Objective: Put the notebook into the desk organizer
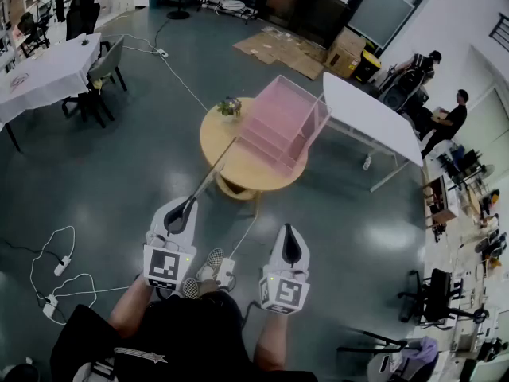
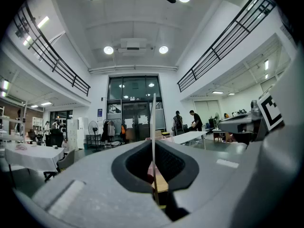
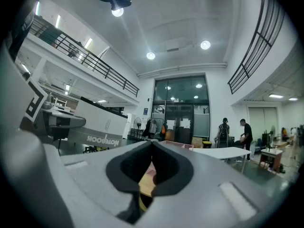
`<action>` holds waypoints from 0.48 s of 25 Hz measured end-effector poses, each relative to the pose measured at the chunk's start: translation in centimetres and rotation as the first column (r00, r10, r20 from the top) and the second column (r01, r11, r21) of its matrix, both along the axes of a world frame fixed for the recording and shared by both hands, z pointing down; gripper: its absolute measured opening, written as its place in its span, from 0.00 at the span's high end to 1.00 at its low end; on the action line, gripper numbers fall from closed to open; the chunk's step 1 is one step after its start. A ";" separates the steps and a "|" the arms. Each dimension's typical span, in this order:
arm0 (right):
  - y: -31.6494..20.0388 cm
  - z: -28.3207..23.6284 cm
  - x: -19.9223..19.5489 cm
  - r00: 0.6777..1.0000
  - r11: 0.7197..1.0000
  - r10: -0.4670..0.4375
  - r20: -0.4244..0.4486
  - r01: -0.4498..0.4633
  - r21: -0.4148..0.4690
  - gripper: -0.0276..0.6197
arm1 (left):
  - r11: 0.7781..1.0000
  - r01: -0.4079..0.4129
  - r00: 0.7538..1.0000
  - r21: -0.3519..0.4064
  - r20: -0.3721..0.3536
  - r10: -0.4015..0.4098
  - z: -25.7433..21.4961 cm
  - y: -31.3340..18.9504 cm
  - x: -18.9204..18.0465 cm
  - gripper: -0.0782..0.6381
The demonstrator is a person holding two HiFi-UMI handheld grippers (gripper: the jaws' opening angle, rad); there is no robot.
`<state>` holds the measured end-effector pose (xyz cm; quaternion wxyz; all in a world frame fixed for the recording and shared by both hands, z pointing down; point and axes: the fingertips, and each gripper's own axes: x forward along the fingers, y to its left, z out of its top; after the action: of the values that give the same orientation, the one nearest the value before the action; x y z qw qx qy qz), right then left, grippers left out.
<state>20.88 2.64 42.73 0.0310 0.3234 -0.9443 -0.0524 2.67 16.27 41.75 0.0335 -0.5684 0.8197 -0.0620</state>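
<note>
The left gripper (image 1: pixel 191 204) clamps the thin white-and-grey notebook (image 3: pixel 99 121). The right gripper (image 1: pixel 289 234) is closed and empty. The pink translucent desk organizer (image 1: pixel 278 126) stands apart on the round wooden table (image 1: pixel 213 136), so carrying and inserting remain.

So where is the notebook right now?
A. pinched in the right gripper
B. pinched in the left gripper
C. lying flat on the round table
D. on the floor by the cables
B: the left gripper is shut on the thin notebook, which shows edge-on between its jaws in the left gripper view, while the right gripper has its jaws together on nothing.
</note>
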 end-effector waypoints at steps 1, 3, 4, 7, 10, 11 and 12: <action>-0.1 -0.1 -0.1 1.000 1.000 0.004 0.007 -0.004 0.003 0.95 | 1.000 -0.003 1.000 -0.003 0.002 0.003 -0.1 -0.1 -0.1 0.87; -0.4 -0.2 -0.4 1.000 1.000 0.012 0.017 -0.012 0.003 0.95 | 1.000 -0.005 1.000 -0.007 0.004 0.005 -0.3 -0.3 -0.4 0.87; -0.6 -0.1 -0.6 1.000 1.000 0.014 0.019 -0.014 -0.001 0.95 | 1.000 -0.003 1.000 -0.005 0.003 0.003 -0.2 -0.3 -0.7 0.87; -1.3 0.2 -1.4 1.000 1.000 0.016 0.006 -0.016 -0.009 0.95 | 1.000 -0.003 1.000 -0.005 -0.002 0.003 0.0 -1.0 -1.6 0.87; -2.3 0.9 -2.4 1.000 1.000 0.023 -0.009 -0.023 -0.019 0.95 | 1.000 -0.006 1.000 -0.030 -0.009 0.006 0.6 -2.2 -2.8 0.87; -2.9 1.3 -2.7 1.000 0.999 0.026 -0.013 -0.026 -0.026 0.95 | 0.999 -0.005 1.000 -0.032 -0.007 0.005 1.1 -2.8 -3.2 0.87; -3.6 1.7 -3.1 0.999 0.999 0.029 -0.018 -0.030 -0.030 0.95 | 1.000 -0.006 1.000 -0.027 -0.005 0.005 1.5 -3.6 -3.7 0.87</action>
<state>17.76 -0.92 44.38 0.0448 0.3364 -0.9398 -0.0406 -1.08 12.67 43.22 0.0240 -0.5712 0.8173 -0.0719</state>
